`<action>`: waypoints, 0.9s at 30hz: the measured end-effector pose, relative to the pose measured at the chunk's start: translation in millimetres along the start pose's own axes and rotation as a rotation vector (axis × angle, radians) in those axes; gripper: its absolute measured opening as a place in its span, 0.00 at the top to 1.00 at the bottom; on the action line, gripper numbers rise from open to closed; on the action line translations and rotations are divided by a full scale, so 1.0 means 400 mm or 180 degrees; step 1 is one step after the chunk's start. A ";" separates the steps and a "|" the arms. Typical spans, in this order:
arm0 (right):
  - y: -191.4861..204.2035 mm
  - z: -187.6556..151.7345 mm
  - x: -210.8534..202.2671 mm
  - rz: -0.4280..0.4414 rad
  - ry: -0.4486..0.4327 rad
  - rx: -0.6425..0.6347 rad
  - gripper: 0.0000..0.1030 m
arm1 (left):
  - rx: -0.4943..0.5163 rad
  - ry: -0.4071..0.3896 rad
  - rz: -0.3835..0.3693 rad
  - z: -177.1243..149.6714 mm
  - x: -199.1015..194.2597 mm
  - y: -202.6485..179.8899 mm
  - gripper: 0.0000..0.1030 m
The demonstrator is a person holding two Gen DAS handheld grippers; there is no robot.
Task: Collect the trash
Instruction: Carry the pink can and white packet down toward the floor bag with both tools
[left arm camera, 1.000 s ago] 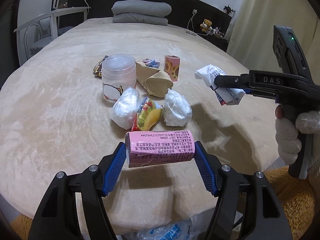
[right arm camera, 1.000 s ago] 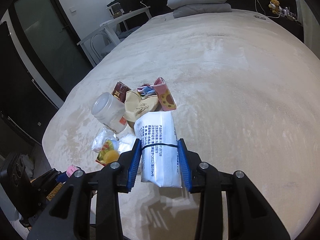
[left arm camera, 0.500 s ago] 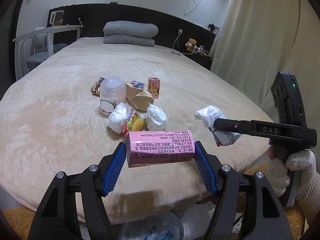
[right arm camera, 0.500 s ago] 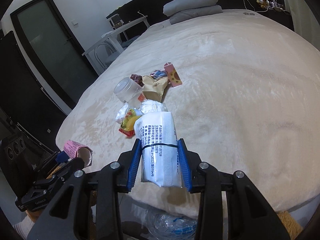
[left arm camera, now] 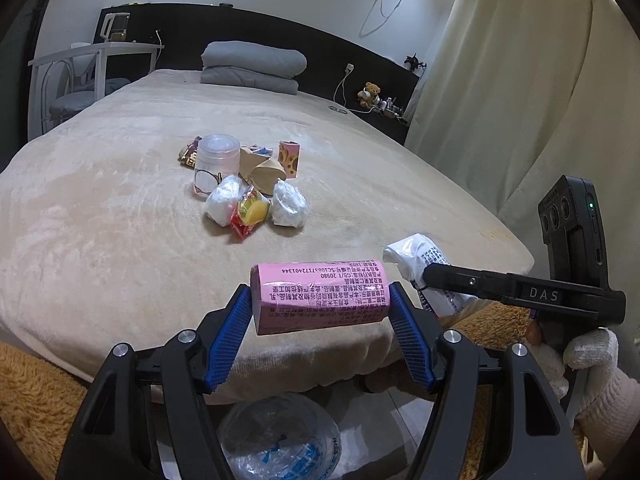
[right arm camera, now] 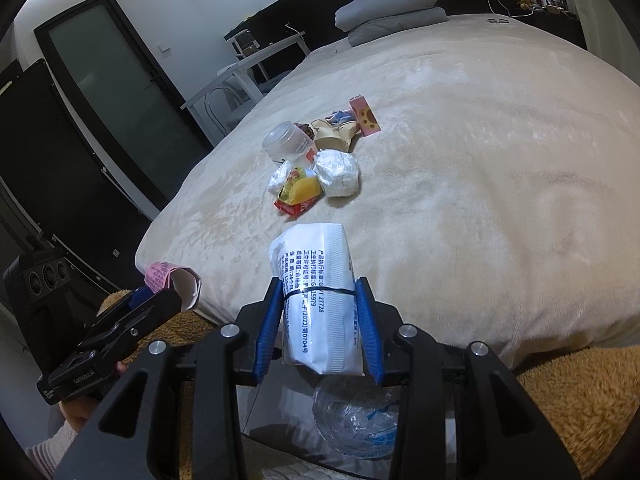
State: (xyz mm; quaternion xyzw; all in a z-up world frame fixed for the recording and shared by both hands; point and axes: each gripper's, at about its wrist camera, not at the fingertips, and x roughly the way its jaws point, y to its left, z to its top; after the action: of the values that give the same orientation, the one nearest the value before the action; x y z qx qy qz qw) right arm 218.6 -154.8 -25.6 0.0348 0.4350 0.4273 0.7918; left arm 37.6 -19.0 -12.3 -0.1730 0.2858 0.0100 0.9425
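Observation:
My left gripper [left arm camera: 320, 312] is shut on a pink carton [left arm camera: 320, 296], held crosswise between the blue pads at the foot edge of the bed [left arm camera: 100, 220]. My right gripper [right arm camera: 320, 312] is shut on a white printed packet [right arm camera: 316, 284], also seen from the side as the white packet [left arm camera: 420, 256] in the left wrist view. In the right wrist view the pink carton [right arm camera: 172, 280] shows at the left. More trash lies in a pile on the bed: a clear plastic jar [left arm camera: 218, 160], white crumpled bags [left arm camera: 288, 204], a yellow-red wrapper [left arm camera: 250, 214], a brown paper bag [left arm camera: 264, 172].
A clear plastic bag with blue print [left arm camera: 280, 436] lies on the floor just below both grippers, also seen as the clear bag [right arm camera: 356, 420]. A brown shaggy rug [right arm camera: 580, 400] borders the bed. Folded grey bedding [left arm camera: 252, 64] sits at the headboard; a white chair [left arm camera: 76, 80] stands at the left.
Both grippers pulled back from the trash pile toward the foot edge of the bed, each keeping its item. The clear bag on the floor has come more into view below them.

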 end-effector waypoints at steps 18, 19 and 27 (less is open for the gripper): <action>-0.009 -0.126 0.047 -0.0058 0.0512 0.0241 0.63 | -0.0897 0.0732 -0.0339 -0.135 0.067 0.061 0.35; -0.011 -0.133 0.055 -0.0080 0.0559 0.0259 0.63 | -0.0957 0.0777 -0.0340 -0.144 0.074 0.067 0.35; -0.039 -0.187 0.124 -0.0185 0.0960 0.0451 0.63 | -0.1214 0.1184 -0.0246 -0.213 0.131 0.100 0.35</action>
State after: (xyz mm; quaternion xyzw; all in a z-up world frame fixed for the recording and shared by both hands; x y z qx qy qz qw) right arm 187.8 -153.3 -111.3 0.0134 0.5787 0.3729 0.7252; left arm 31.3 -13.7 -119.7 -0.3570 0.4402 -0.0043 0.8239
